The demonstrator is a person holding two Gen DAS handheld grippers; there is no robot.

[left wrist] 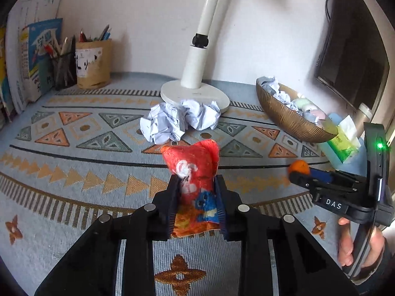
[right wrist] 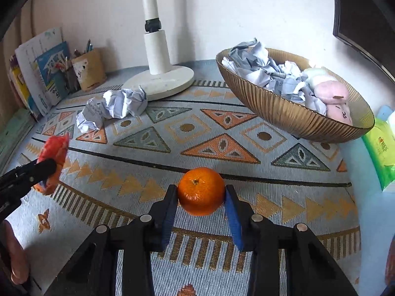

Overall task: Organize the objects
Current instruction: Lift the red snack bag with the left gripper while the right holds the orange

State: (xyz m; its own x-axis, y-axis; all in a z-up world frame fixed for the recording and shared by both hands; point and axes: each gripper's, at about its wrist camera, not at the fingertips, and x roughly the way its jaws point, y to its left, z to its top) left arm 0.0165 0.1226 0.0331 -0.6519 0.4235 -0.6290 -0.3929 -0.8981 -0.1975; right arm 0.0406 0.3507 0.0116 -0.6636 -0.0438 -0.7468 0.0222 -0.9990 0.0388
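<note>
Two grips: left gripper (left wrist: 196, 197) is clamped on a red packet (left wrist: 195, 172); right gripper (right wrist: 201, 197) is clenched on an orange (right wrist: 200, 191).
Packet, place: near the middle of the mat (left wrist: 74, 172), pinched low between the jaws so its top stands free; whether it touches the mat cannot be told.
Orange, place: near side of the mat, right of the packet, squeezed at its widest, likely so the round fruit cannot roll out.
Packet, look: soft, crumpled, red with white marks and a blue cartoon face.
Orange, look: smooth, bright, stem end facing the camera.
Bowl (right wrist: 284, 113): far right, gold and ribbed, already holding crumpled paper and pastel plush pieces; probably where both items are headed.
Paper balls (left wrist: 177, 120): two lie loose in front of the lamp base (left wrist: 222, 98), apparently not yet collected.
</note>
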